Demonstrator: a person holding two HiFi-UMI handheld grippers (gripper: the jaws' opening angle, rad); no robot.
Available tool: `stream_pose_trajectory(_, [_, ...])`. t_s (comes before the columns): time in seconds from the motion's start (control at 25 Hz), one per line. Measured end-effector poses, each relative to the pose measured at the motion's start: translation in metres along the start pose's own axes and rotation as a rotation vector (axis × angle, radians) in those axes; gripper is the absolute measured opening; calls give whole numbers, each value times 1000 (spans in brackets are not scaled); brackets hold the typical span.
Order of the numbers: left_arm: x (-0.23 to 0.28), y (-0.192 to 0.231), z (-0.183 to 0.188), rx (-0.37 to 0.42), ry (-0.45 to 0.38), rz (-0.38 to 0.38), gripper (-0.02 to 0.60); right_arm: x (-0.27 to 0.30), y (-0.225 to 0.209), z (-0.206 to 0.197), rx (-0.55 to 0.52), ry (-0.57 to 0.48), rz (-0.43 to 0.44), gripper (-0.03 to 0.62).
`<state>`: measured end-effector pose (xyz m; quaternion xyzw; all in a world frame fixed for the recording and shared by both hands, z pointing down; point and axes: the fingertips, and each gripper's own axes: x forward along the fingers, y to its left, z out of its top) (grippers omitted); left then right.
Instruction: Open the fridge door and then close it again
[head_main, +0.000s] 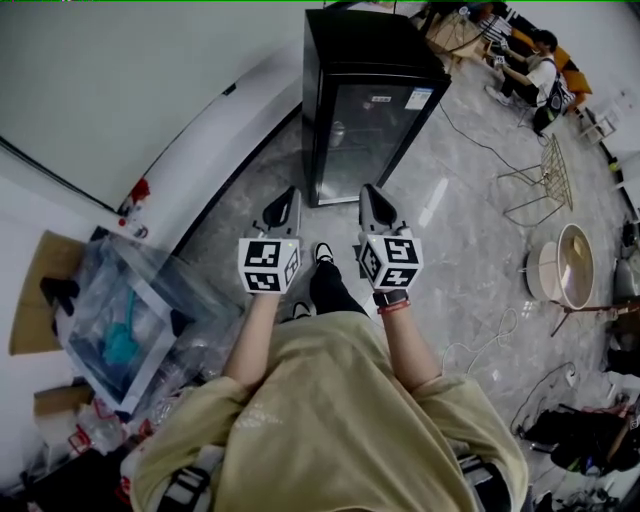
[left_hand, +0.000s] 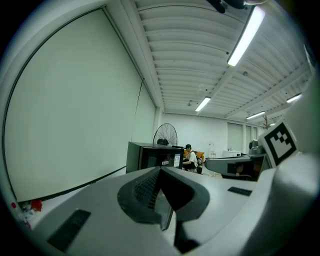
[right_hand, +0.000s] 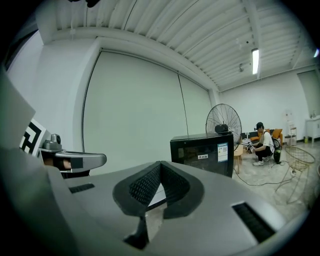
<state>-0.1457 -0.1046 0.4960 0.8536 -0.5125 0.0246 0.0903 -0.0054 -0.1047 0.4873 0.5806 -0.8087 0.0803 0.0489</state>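
Black glass-door fridge (head_main: 370, 100) stands at upper centre of the head view, on the grey floor (head_main: 460, 230). Its door (head_main: 372, 135) is shut.

Left gripper (head_main: 289, 198) and right gripper (head_main: 369, 194) are held side by side at frame centre, aimed at the fridge but well apart from it. Each has its jaws pressed together with nothing between them.

Assessment: no contact with the door. The pictures do not show whether the open-and-close cycle is still to come or already finished.

The sticker (head_main: 419, 98) on the fridge (head_main: 365, 130) door is too small to read.
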Motion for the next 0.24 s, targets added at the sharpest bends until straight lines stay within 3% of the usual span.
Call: stream_pose_trajectory(0.24, [-3,-14,-10,12,24,-14,18,-13,-1,-10,16,12,-10,23])
